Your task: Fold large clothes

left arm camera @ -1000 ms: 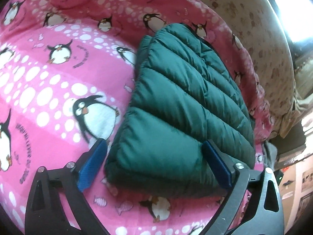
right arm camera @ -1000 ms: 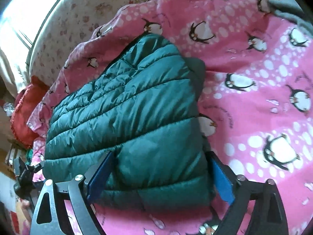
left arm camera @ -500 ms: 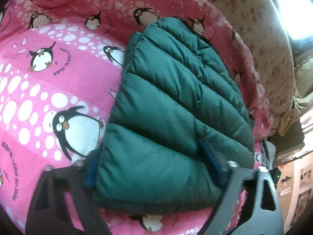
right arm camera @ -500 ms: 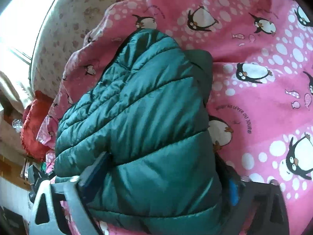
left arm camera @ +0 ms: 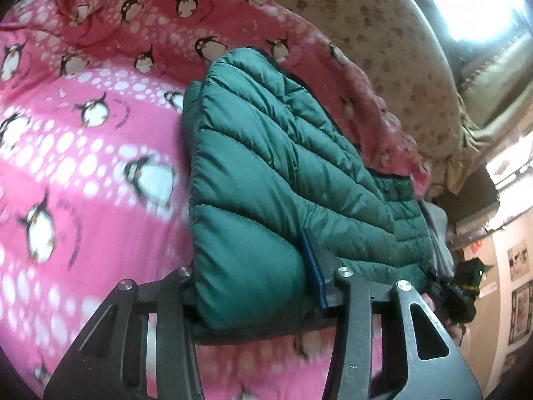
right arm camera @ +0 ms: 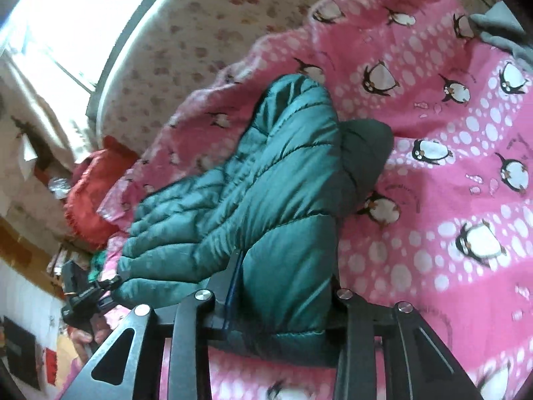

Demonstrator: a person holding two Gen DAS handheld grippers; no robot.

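A dark green quilted puffer jacket (left arm camera: 266, 173) lies folded on a pink penguin-print blanket (left arm camera: 83, 153). My left gripper (left arm camera: 253, 280) is shut on the jacket's near left corner, the padding bulging between its fingers. My right gripper (right arm camera: 283, 286) is shut on the jacket's near right corner (right arm camera: 286, 253), which is bunched up and lifted. The jacket (right arm camera: 266, 180) sags between the two grips. In each view the other gripper shows at the jacket's far corner.
A beige spotted bedsheet (left arm camera: 383, 50) lies beyond the blanket (right arm camera: 449, 166), with a bright window behind. A red cushion (right arm camera: 90, 196) sits at the bed's edge. A grey cloth (right arm camera: 499, 26) lies at the far right corner. A wall with pictures (left arm camera: 519, 283) stands to the side.
Both grippers moved in over the jacket's near corners and closed on them. The near edge is now bunched and raised off the blanket.
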